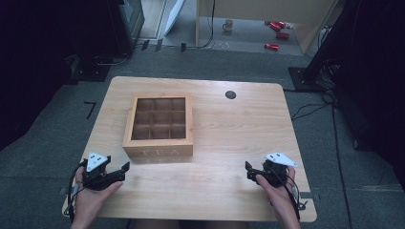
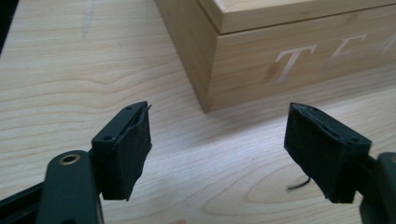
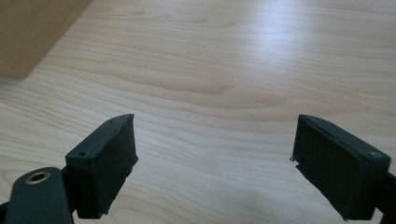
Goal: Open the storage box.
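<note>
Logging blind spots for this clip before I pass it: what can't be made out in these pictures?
- Tea box compartments, high view: too dark behind the lid window to tell if anything is inside.
- Box lettering, left hand-held gripper view: cut off by the right edge.
- Mug and red items on the floor, high view: too small to identify.
- Tea box, right hand-held gripper view: just a corner, cropped by the frame.
</note>
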Tool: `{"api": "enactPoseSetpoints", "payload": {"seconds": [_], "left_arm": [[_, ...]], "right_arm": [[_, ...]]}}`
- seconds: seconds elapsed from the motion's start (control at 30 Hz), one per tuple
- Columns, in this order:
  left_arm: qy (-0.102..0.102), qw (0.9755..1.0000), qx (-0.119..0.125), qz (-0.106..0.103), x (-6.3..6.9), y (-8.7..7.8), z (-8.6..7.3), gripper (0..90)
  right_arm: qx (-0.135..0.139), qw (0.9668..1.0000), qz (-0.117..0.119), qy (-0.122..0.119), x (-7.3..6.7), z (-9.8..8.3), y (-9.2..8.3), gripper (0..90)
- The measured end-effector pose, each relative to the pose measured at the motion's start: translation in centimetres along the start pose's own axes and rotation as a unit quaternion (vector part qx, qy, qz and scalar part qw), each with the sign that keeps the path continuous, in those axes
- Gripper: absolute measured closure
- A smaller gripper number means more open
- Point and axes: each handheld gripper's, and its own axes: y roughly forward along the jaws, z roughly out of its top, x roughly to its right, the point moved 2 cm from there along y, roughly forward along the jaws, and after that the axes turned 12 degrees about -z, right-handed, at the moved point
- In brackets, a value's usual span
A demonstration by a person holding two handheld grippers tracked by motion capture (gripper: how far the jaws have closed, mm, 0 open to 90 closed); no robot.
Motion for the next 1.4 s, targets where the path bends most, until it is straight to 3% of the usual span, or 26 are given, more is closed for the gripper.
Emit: {"api": "enactPoseSetpoints", "payload": {"seconds": [0.27, 0.63, 0.93, 1.1, 1.17, 1.4], "left_arm": [[0.001, 0.9999, 0.005, -0.015, 0.4, 0.4, 1.2, 33.5], [0.007, 0.9995, 0.003, -0.031, 1.0, 1.3, 2.8, 46.2], [-0.017, 0.9988, 0.014, -0.044, 0.1, 1.6, 3.1, 50.8], [-0.029, 0.9985, 0.006, -0.047, -0.3, 2.5, 3.0, 50.2], [-0.032, 0.9982, 0.006, -0.05, -0.5, 2.5, 3.0, 51.0], [-0.041, 0.9973, 0.013, -0.06, -0.7, 2.3, 3.2, 52.5]], "right_arm": [[0.013, 0.9992, 0.027, -0.027, -3.7, 2.2, 0.3, 13.6], [0.032, 0.9969, 0.058, -0.043, -7.8, 4.8, 0.5, 13.8], [0.033, 0.9946, 0.084, -0.053, -11.1, 6.8, 1.1, 14.0], [0.033, 0.9931, 0.099, -0.054, -13.0, 7.9, 1.5, 14.0], [0.036, 0.9921, 0.101, -0.065, -13.7, 8.2, 1.7, 14.0], [0.032, 0.9899, 0.121, -0.066, -14.8, 8.2, 2.5, 13.9]]}}
